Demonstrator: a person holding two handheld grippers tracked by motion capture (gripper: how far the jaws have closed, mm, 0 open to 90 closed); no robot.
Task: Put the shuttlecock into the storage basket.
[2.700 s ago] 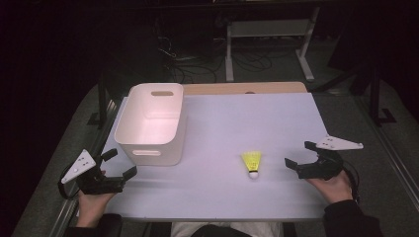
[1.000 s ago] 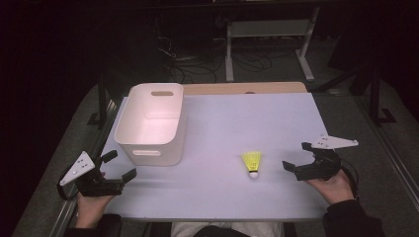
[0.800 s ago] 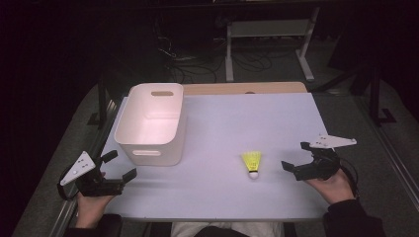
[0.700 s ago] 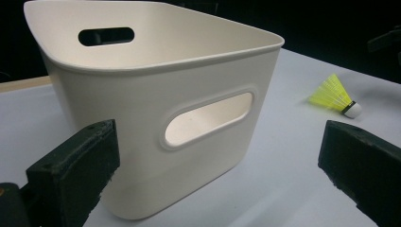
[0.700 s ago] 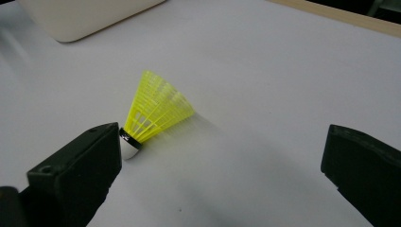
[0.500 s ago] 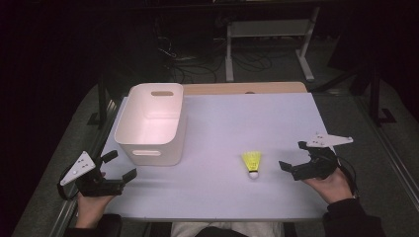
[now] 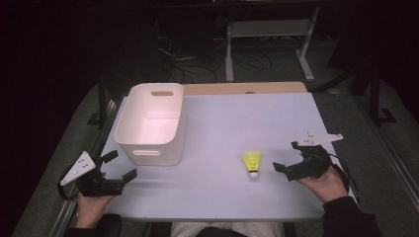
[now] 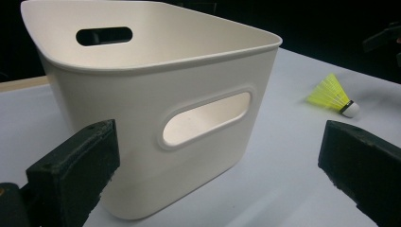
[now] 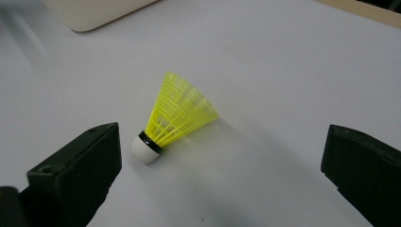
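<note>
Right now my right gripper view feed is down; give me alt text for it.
A yellow shuttlecock lies on its side on the pale table, white cork tip toward the lower left, close to the left jaw. The right gripper is open, its two black jaws rising wide apart on either side of it, touching nothing. A corner of the white bin shows at top left.

High view looks down; both claw views, low and close, share the shuttlecock (image 7: 252,164).

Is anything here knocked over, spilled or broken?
Nothing stands out. The yellow shuttlecock lies on its side on the table, apparently intact. The white bin stands upright and looks empty. The right claw, jaws open, is close to the shuttlecock; the left claw waits near the bin.
</note>
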